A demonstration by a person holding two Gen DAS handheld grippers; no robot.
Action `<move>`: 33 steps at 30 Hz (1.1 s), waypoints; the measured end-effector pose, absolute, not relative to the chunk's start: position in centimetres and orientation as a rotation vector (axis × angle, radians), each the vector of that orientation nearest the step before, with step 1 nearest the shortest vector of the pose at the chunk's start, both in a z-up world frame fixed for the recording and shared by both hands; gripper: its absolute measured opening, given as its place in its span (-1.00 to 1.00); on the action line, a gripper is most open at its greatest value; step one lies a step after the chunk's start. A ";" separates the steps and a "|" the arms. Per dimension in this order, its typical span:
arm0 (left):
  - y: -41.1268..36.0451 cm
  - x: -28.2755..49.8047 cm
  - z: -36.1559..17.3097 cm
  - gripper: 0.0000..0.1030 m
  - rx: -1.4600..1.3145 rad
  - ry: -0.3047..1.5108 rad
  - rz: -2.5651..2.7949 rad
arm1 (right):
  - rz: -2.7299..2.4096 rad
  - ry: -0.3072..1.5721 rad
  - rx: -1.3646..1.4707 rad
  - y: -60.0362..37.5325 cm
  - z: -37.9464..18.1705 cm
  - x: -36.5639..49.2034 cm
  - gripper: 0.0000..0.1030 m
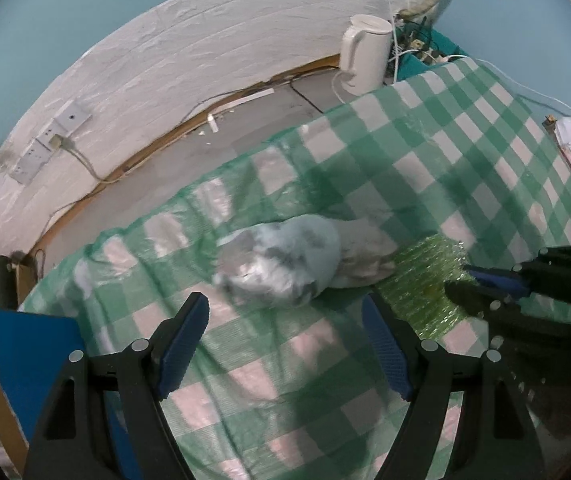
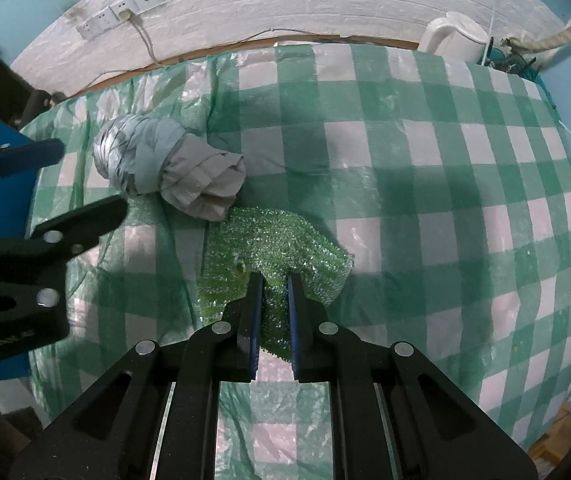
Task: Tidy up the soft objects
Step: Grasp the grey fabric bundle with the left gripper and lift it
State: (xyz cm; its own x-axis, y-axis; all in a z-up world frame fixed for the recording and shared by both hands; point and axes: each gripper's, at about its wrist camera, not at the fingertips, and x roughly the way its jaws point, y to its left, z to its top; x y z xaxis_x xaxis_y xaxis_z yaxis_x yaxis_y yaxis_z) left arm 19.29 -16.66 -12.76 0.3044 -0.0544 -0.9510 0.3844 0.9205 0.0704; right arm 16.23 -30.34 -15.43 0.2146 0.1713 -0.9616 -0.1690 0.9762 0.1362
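Right hand-held gripper (image 2: 275, 280): closed tight on a fold of the glittery green mesh scrubbing cloth (image 2: 281, 248), pinched near one edge, probably so the limp fabric lifts in one piece.
Left hand-held gripper (image 1: 285, 312): jaws spread wide, nothing between them, angled down over the rolled grey-and-pale-blue fabric bundle (image 1: 285, 260); likely lined up for a broad grab across the bulky roll.
Green cloth, place: flat on the desk under the green-and-white checked plastic tablecloth (image 2: 425, 160), touching the grey end of the bundle.
Bundle, place: on its side near the left part of the desk, resting free, no fingers on it.
Blue flat board (image 1: 29, 356): at the left desk edge, possibly a drop-off spot; cannot tell.
White plastic electric kettle (image 1: 365, 56): at the far corner, well apart from the soft things.
Count, soft objects: two, one cloth and one bundle.
Count, hand-held grippers: two.
Count, kettles: one.
Count, wall sockets (image 2: 119, 16): a short row on the white wall, exact number unclear.
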 end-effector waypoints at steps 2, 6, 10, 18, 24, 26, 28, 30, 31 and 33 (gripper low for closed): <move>-17.0 19.6 -13.0 0.56 0.280 1.244 -0.301 | 0.237 1.330 0.009 -30.6 -15.4 16.1 -0.82; -17.5 20.4 -13.6 0.59 0.243 1.255 -0.300 | 0.240 1.328 0.021 -30.8 -15.5 16.0 -0.81; -17.8 21.4 -14.4 0.69 0.242 1.250 -0.261 | 0.247 1.332 0.027 -31.1 -15.7 15.9 -0.81; -18.1 22.3 -15.6 0.83 0.260 1.243 -0.249 | 0.242 1.343 0.036 -31.1 -16.3 16.0 -0.81; -18.3 22.2 -15.8 0.75 0.278 1.210 -0.267 | 0.233 1.343 0.038 -30.9 -16.3 16.3 -0.81; -18.3 22.1 -15.9 0.60 0.286 1.198 -0.273 | 0.232 1.343 0.038 -30.8 -16.3 16.3 -0.81; -18.1 22.0 -15.9 0.48 0.286 1.193 -0.274 | 0.225 1.345 0.039 -30.7 -16.3 16.4 -0.81; -17.8 22.0 -15.9 0.38 0.282 1.191 -0.277 | 0.225 1.345 0.040 -30.7 -16.3 16.3 -0.81; -17.8 21.9 -15.8 0.31 0.276 1.191 -0.280 | 0.225 1.344 0.040 -30.7 -16.3 16.3 -0.81; -17.4 21.8 -15.4 0.18 0.261 1.188 -0.288 | 0.225 1.343 0.036 -30.6 -16.2 16.3 -0.81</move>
State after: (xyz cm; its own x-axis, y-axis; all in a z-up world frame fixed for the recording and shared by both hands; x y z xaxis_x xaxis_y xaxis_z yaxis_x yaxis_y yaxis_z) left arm 21.82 -17.44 -15.42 0.3457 -0.0825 -0.9347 0.3544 0.9338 0.0487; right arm 16.32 -30.65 -16.18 0.2079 0.1819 -0.9611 -0.1407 0.9779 0.1546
